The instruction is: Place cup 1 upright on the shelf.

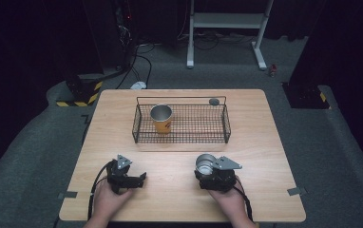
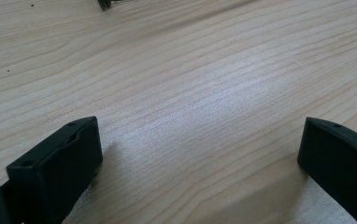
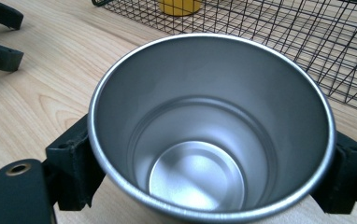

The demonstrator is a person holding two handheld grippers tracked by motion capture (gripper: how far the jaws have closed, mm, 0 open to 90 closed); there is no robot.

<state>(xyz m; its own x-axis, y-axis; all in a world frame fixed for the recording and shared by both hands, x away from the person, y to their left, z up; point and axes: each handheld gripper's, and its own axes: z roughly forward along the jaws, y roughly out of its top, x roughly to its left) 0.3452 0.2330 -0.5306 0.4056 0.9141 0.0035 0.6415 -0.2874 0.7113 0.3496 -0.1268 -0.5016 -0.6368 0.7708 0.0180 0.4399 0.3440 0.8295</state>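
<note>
A steel cup (image 1: 205, 162) is gripped by my right gripper (image 1: 209, 172) near the table's front, right of centre. In the right gripper view the steel cup (image 3: 200, 140) shows its empty inside, and the right gripper (image 3: 211, 156) has one black jaw pressed against each side. My left gripper (image 1: 132, 179) rests at the front left. Its jaws stand wide apart over bare wood in the left gripper view, where the left gripper (image 2: 200, 140) holds nothing. A yellow cup (image 1: 162, 118) with a steel lining stands upright in the left end of a black wire basket (image 1: 179, 138).
The wire basket (image 3: 307, 42) lies just beyond the steel cup, with the yellow cup (image 3: 179, 6) at its near left. A small grey round object (image 1: 213, 101) sits by the basket's back right rim. The wooden table (image 1: 265, 142) ends at a carpeted floor.
</note>
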